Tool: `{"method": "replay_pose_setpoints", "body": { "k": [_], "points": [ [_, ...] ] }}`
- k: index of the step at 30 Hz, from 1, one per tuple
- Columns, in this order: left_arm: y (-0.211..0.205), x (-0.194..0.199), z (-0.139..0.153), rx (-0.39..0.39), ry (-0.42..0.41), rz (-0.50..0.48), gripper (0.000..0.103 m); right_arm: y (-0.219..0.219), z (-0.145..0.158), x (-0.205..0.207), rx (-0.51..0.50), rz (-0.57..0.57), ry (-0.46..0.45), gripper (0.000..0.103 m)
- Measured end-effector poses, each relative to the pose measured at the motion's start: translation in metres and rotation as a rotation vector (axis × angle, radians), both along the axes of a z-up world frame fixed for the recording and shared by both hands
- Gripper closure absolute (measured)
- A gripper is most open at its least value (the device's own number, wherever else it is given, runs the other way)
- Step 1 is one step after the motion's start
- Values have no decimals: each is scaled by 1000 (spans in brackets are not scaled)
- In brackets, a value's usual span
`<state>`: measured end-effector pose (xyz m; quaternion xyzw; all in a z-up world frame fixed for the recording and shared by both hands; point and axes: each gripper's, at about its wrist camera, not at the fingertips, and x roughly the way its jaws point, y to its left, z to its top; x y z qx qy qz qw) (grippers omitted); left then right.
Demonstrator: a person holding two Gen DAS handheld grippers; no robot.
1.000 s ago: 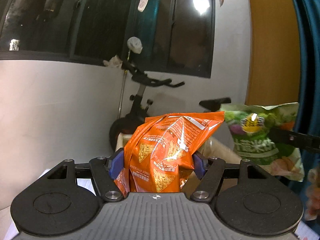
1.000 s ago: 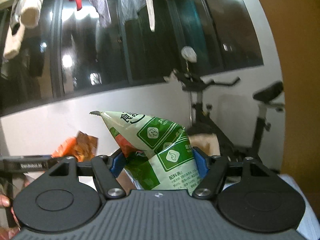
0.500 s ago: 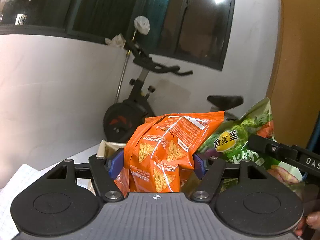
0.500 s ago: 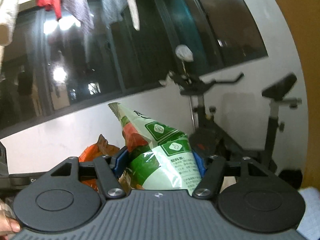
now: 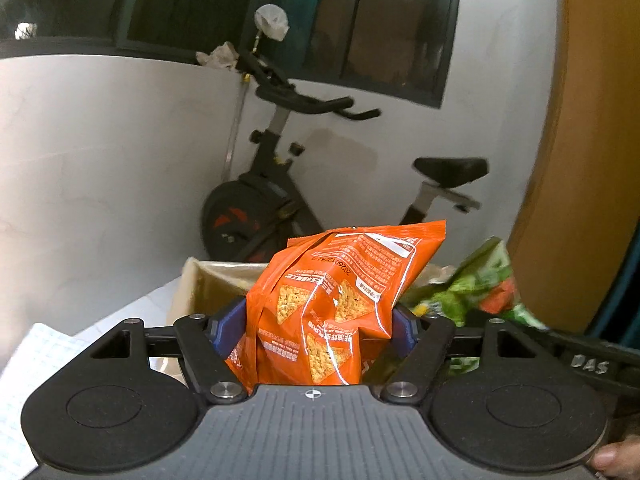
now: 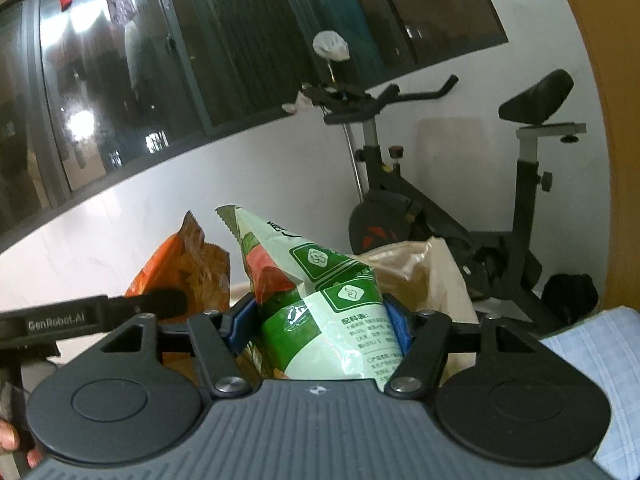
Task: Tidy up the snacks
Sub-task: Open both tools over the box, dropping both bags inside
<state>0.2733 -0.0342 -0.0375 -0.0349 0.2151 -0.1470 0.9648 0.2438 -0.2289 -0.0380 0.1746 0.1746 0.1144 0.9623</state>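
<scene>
An orange chip bag [image 5: 340, 300] stands upright between the blue pads of my left gripper [image 5: 316, 320]. The jaws are opening, and the pads still touch the bag's sides. My right gripper [image 6: 316, 328] is shut on a green and white snack bag [image 6: 320, 300]. The two bags are side by side: the green bag [image 5: 488, 280] shows to the right in the left wrist view, and the orange bag [image 6: 188, 264] to the left in the right wrist view. Both hang over the near edge of an open brown box [image 5: 200, 284], whose inside is mostly hidden.
A black exercise bike [image 5: 280, 200] stands behind the box against a white wall under dark windows. An orange-brown panel [image 5: 580, 160] rises at the right. A checked cloth [image 6: 592, 360] lies at the right, and white checked paper [image 5: 40, 352] at the left. A fingertip [image 5: 608, 458] shows at the lower right.
Both grippers moved forward and slightly down with their bags, toward the box and bike. The green bag came closer beside the orange one. The left jaws stand a little wider.
</scene>
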Motion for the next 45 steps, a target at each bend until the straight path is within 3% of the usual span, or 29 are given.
{"method": "replay_pose_setpoints", "body": {
  "k": [7,10,14,18,23,29,33,39,45],
  "points": [
    [7,-2,-8,13,44,14,17,2,-4,0,-40,-14,17,28],
    [10,-3,-7,22,45,32,16,3,-3,-2,-50,-18,20,16],
    [16,-12,-5,18,48,32,16,6,-1,-7,-76,-14,21,15],
    [24,-25,-3,26,27,40,16,11,2,-18,-111,-19,7,9],
    [34,-48,3,95,-31,115,16,16,6,-31,-142,-16,14,0],
    [54,-70,12,54,-10,127,11,17,8,-48,-111,-34,20,0],
    [62,-86,12,33,11,132,11,23,8,-56,-158,-72,63,0],
    [64,-109,6,88,25,133,10,24,-1,-73,-132,-42,104,0],
    [63,-137,-6,177,-26,142,10,26,-8,-95,-112,2,87,0]
  ]
}}
